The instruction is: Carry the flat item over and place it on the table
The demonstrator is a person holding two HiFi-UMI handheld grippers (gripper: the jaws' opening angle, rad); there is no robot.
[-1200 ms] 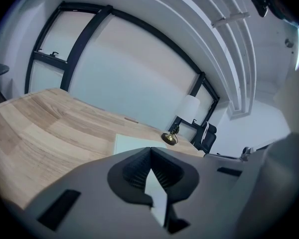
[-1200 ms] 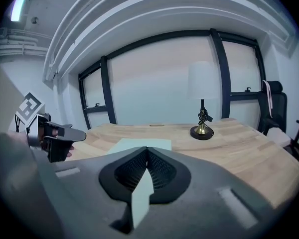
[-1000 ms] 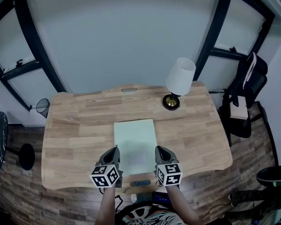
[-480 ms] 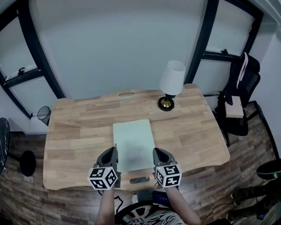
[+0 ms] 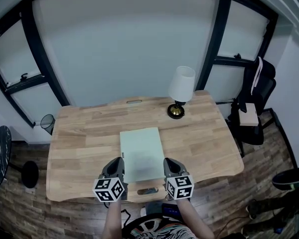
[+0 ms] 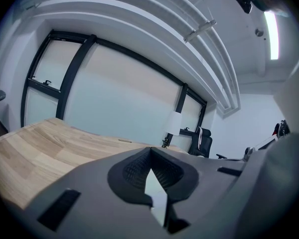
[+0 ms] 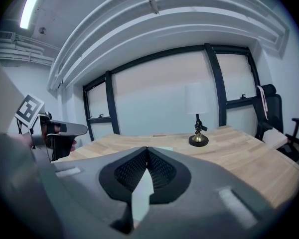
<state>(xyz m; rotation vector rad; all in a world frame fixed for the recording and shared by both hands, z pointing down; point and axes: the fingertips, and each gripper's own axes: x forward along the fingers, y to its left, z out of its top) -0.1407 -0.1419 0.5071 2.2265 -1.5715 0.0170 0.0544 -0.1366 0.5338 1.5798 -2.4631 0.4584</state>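
A pale green flat sheet [image 5: 141,151] is held over the middle of the wooden table [image 5: 79,133], its near end between my two grippers. My left gripper [image 5: 117,164] is shut on the sheet's near left corner, my right gripper [image 5: 170,164] on its near right corner. In the left gripper view a pale sliver of the sheet [image 6: 157,195] shows pinched between the closed pads of the left gripper [image 6: 150,152]. The right gripper view shows the same sheet [image 7: 141,194] edge-on in the right gripper [image 7: 147,151]. Whether the sheet touches the tabletop I cannot tell.
A lamp [image 5: 181,86] with a white shade and brass base stands at the table's far right. A black office chair [image 5: 256,101] is off the right side. A wire bin [image 5: 47,121] and a round black stool [image 5: 0,156] stand on the floor at left.
The head view has shifted slightly. Both grippers and the sheet keep about the same place over the table.
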